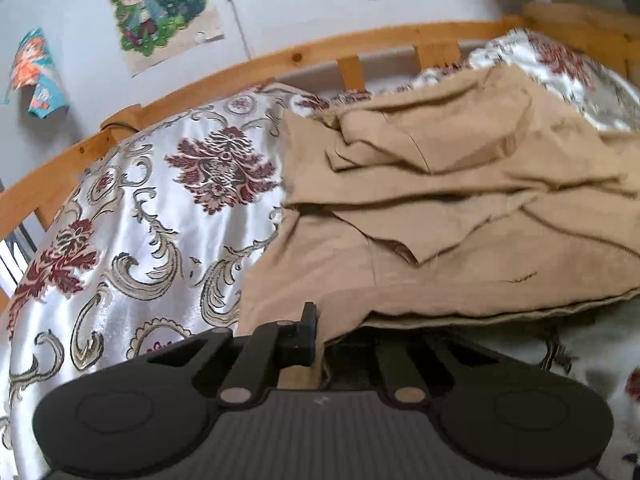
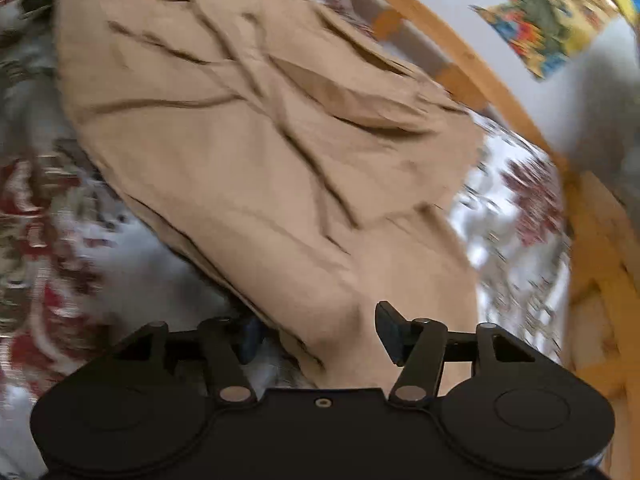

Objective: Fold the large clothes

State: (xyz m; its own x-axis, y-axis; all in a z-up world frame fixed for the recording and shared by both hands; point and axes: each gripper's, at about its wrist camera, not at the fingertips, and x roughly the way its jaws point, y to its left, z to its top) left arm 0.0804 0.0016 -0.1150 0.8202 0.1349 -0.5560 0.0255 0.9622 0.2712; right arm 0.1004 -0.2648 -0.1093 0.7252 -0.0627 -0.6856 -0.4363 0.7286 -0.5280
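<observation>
Tan garment on the patterned bedspread, both tongs at its near edge

The left tongs [image 1: 320,336] grasp the tan garment [image 1: 440,208] by its near hem. The right tongs [image 2: 320,334] stand spread apart, cloth draped between them; the bedspread [image 1: 140,208] lies either side.

- One tan garment [image 1: 440,208] on the bed, bunched in layers
- One floral bedspread [image 1: 132,216] beneath it
- One wooden bed rail [image 1: 248,66] along the wall
- Four paper pictures [image 1: 160,12] on the wall in the left wrist view
- Two grippers, one left gripper [image 1: 320,332], one right gripper [image 2: 320,336]
</observation>
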